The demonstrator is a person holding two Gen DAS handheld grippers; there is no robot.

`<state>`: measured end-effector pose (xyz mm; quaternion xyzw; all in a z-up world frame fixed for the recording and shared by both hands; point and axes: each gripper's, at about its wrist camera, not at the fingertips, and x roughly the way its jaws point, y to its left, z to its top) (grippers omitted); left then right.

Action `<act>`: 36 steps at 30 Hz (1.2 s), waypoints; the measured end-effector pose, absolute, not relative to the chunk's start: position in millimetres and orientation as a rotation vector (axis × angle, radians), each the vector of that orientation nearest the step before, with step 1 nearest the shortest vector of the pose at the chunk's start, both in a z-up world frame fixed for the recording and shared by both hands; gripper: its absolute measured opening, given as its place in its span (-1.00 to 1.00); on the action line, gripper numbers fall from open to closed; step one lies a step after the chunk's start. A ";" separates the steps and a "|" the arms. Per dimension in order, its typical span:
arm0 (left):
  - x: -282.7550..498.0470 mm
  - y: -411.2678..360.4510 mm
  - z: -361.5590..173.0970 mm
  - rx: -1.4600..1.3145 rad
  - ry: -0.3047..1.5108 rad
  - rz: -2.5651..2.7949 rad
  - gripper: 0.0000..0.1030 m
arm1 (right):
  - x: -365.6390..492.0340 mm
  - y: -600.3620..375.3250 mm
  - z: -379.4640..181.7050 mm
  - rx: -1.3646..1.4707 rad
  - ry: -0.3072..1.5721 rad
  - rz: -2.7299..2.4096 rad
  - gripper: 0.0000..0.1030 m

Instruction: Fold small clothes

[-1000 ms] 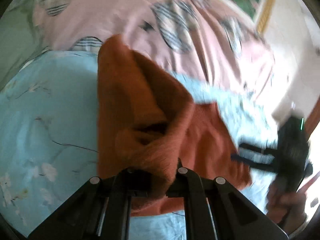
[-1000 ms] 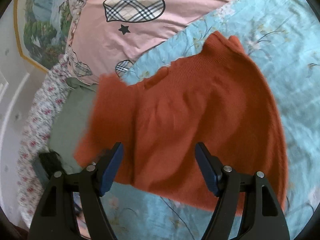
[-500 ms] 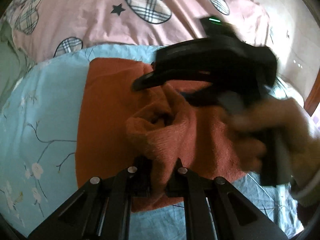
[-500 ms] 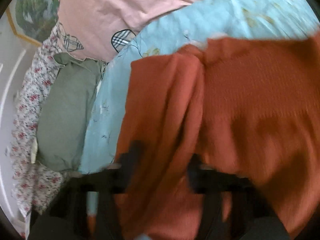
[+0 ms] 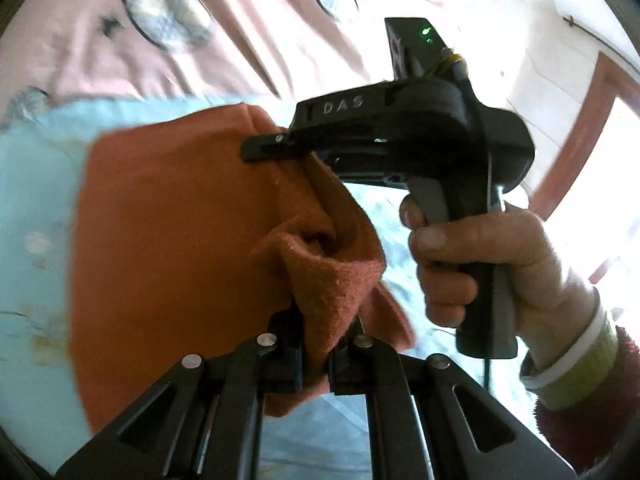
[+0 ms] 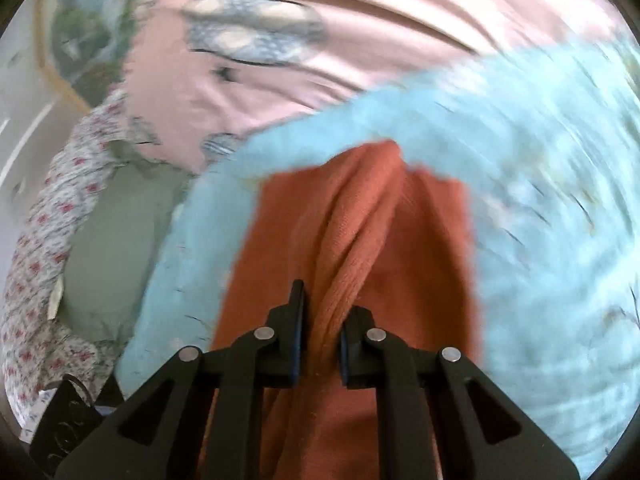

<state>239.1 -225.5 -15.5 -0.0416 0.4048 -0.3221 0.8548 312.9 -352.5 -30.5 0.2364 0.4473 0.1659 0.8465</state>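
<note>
Rust-orange knitted garment (image 5: 172,220) front and centre, a fine ribbed weave with a fuzzy nap, lying on the pale blue floral bedspread (image 5: 36,216) with most of its body spread flat to the left of the left wrist view and one edge gathered up into a rumpled, cupped fold. That fold runs straight into the left gripper (image 5: 316,354), whose jaws are clamped tight on a thick wad of the knit. Over on the right wrist view the same cloth is drawn into a long vertical ridge (image 6: 352,248), and the right gripper (image 6: 322,340) has just been closing and now pinches that ridge between its pads. A hand (image 5: 480,264) with a layered cuff grips the right tool's handle. Beyond the blue spread sit a pink quilt with plaid hearts (image 6: 320,40), a grey-green cloth (image 6: 108,248) and a small-flowered fabric (image 6: 48,216), all blurred
</note>
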 end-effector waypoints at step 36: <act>298.0 -75.2 -57.0 -0.379 1.021 -0.519 0.47 | 256.0 -373.8 -53.8 0.558 0.939 0.228 0.47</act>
